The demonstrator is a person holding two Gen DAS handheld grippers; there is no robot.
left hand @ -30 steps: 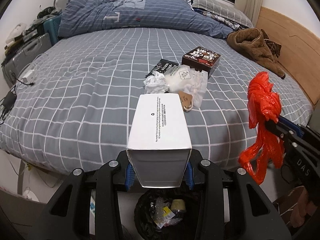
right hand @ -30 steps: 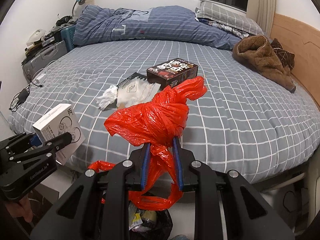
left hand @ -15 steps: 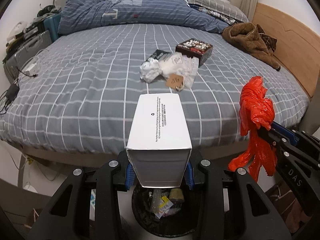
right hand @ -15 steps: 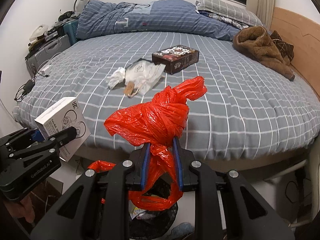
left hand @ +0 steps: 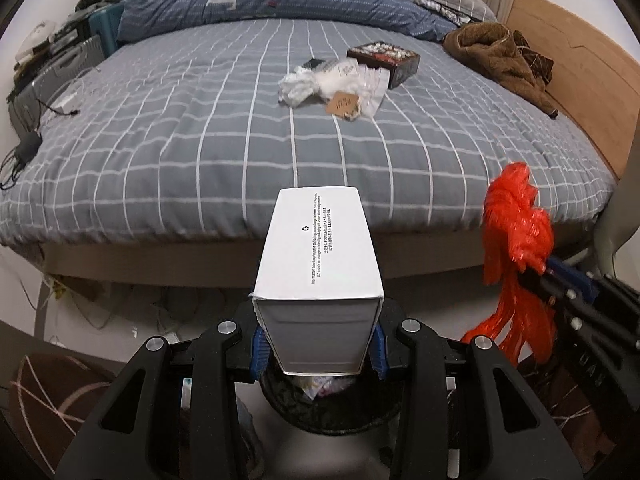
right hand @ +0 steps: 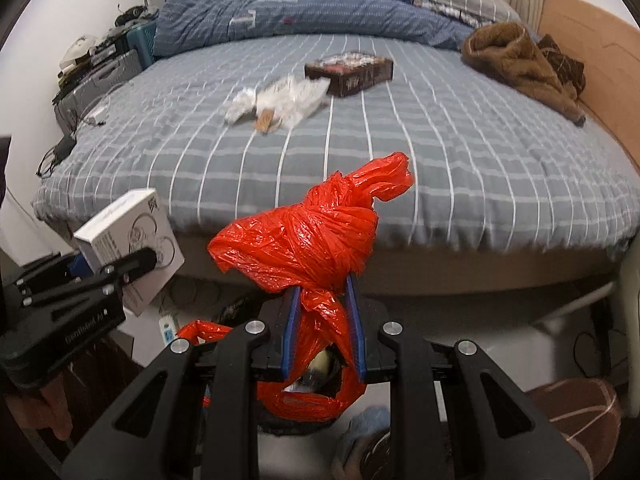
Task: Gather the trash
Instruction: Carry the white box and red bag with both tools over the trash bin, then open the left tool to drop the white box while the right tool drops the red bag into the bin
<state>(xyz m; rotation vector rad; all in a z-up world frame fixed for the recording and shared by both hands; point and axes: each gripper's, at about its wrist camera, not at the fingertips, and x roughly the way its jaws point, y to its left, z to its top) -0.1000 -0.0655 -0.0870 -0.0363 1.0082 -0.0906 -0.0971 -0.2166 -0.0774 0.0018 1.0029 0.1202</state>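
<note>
Left gripper [left hand: 318,350] clamped on white box [left hand: 318,252], held over black trash bin [left hand: 332,412] off the bed's [left hand: 200,140] near edge. Right gripper [right hand: 322,338] clamped on knotted red plastic bag [right hand: 296,240]. White wrappers [left hand: 340,84] and dark box [left hand: 386,58] lie mid-bed.

Left hand-held gripper [left hand: 318,346] clamped, right hand-held gripper [right hand: 323,332] pinched, both angled down.

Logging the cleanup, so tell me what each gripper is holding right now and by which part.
Left gripper clamps the white box across its near end. Right gripper pinches the red plastic bag below its knotted bulk.
</note>
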